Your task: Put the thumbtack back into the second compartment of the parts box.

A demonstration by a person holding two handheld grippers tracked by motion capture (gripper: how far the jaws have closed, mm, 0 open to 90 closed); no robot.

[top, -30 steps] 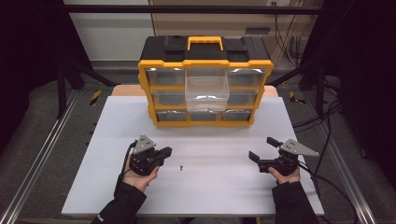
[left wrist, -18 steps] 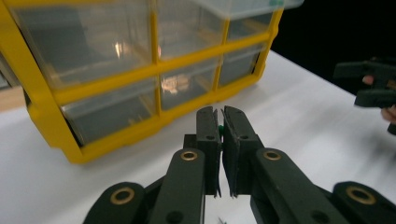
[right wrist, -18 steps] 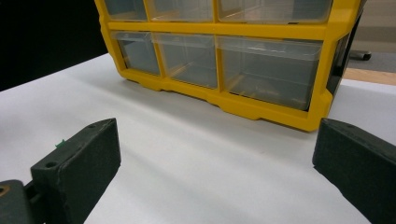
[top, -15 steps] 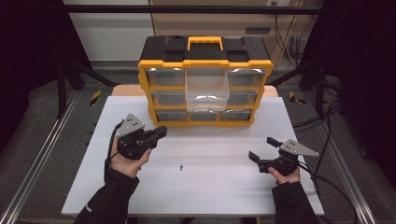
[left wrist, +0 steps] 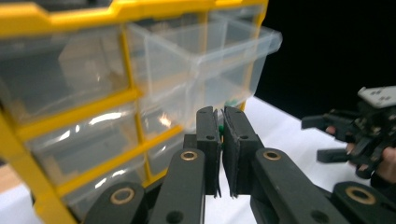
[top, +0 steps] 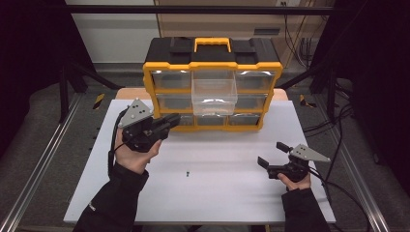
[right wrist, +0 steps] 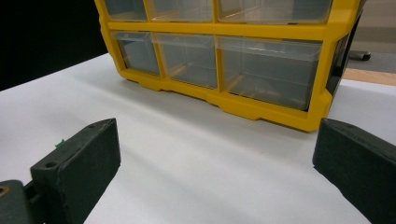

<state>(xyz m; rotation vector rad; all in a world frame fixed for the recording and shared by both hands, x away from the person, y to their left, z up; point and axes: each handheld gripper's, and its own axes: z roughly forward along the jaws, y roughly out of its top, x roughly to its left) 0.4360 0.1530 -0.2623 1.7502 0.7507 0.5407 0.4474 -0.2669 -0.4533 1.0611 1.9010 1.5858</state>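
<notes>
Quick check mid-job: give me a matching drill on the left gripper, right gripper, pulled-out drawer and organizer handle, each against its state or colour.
Things:
1. left gripper
2. right gripper
3. pulled-out drawer
4. organizer handle

States or colours:
A. yellow
B. jaws wide open, low over the table
C. clear plastic, sticking out of the middle column
D. jaws shut on a small green piece, raised near the organizer

Pairs: 1-D, 2-B, 3-C, 4-A
</notes>
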